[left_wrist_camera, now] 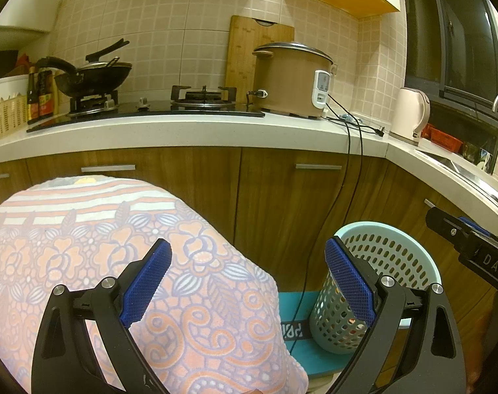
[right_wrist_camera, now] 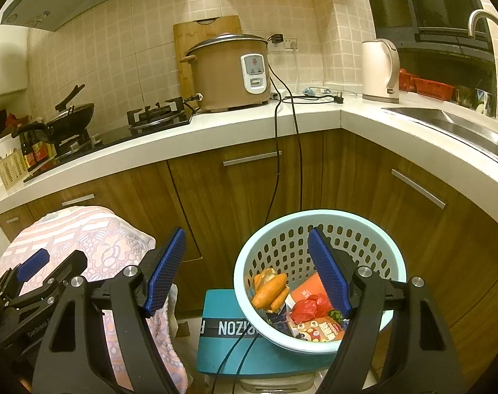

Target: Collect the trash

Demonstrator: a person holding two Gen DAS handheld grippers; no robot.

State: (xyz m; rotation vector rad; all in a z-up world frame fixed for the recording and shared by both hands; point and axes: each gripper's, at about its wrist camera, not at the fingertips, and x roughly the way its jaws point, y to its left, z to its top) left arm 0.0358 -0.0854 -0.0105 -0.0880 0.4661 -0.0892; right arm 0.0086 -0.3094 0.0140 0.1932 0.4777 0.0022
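Kitchen: white counter [right_wrist_camera: 236, 131] carries rice cooker [right_wrist_camera: 229, 72] and kettle [right_wrist_camera: 380, 70]. Left tool [left_wrist_camera: 249, 282] and right tool [right_wrist_camera: 247, 271] both spread, empty; basket [right_wrist_camera: 373, 229] holds trash.

From the left wrist view the basket [left_wrist_camera: 393, 256] shows only its wall and far rim; what lies inside is hidden behind a blue pad. At the right edge the other gripper [left_wrist_camera: 472, 249] is cut off. In the right wrist view, the patterned cloth [right_wrist_camera: 94, 239] covers whatever it is draped over, and the box [right_wrist_camera: 236, 344] lettering is partly blocked by the basket.
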